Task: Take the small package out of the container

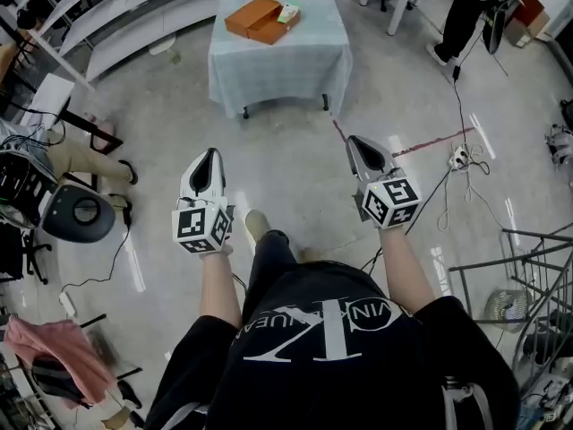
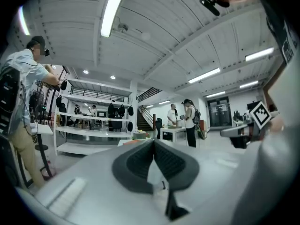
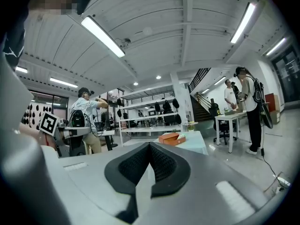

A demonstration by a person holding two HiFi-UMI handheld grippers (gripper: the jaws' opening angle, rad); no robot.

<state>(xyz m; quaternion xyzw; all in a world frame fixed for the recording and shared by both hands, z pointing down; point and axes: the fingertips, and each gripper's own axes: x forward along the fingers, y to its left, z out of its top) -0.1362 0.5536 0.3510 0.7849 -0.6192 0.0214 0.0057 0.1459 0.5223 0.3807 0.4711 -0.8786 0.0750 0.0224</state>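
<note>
Cloth-covered table (image 1: 277, 70) stands well ahead of both gripper tips, out of reach. Orange container (image 1: 255, 18) on its top, dead ahead of the left gripper (image 1: 211, 153), ahead-left of the right gripper (image 1: 355, 141). Both grippers held level, side by side; jaws closed together, nothing between them. Small package (image 1: 288, 12) at container's right edge; inside or just beside, unclear.

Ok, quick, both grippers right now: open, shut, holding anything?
Left gripper: shut, nothing between its jaws.
Right gripper: shut, nothing between its jaws.
</note>
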